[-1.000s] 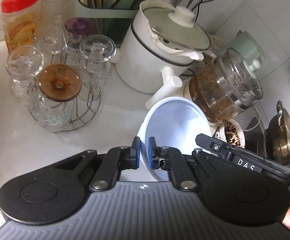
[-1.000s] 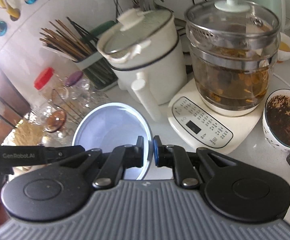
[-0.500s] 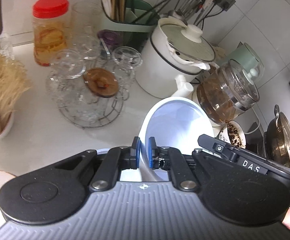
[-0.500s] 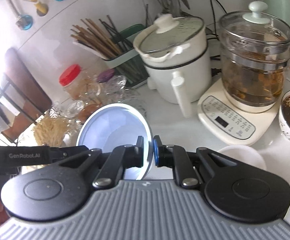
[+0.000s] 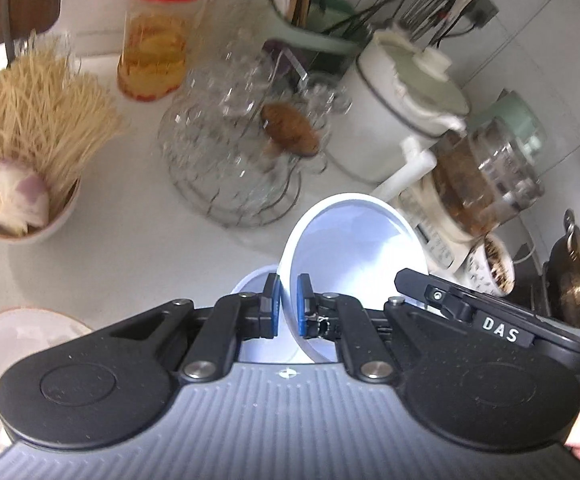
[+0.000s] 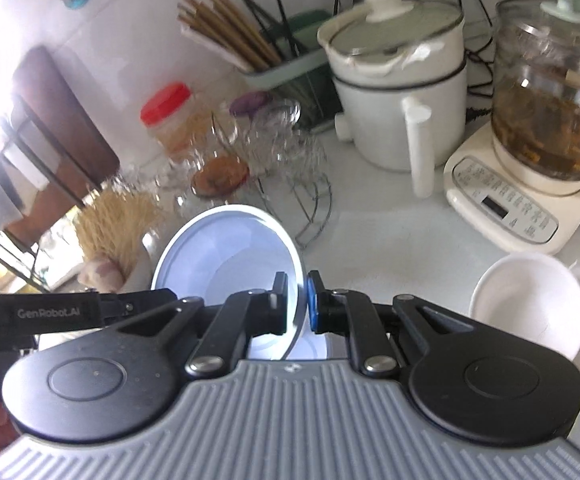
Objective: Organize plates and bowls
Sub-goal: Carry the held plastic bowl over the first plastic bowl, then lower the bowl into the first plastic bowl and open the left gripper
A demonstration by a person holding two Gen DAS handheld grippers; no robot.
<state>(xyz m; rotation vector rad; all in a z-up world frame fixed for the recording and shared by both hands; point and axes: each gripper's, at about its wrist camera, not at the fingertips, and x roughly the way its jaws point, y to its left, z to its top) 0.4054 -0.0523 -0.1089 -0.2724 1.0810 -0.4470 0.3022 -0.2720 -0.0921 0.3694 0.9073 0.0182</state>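
Both grippers clamp one white bowl [image 5: 354, 256] by opposite rims: left gripper [image 5: 287, 306], right gripper [image 6: 298, 304]. Bowl tilted above the counter [image 5: 129, 248], probably over another bowl [image 5: 249, 280] under it.

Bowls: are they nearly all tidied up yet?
Not nearly. No finished stack shows. The left gripper and right gripper both pinch one pale bowl, tilted above the counter. A white bowl and a plate sit apart, waiting.
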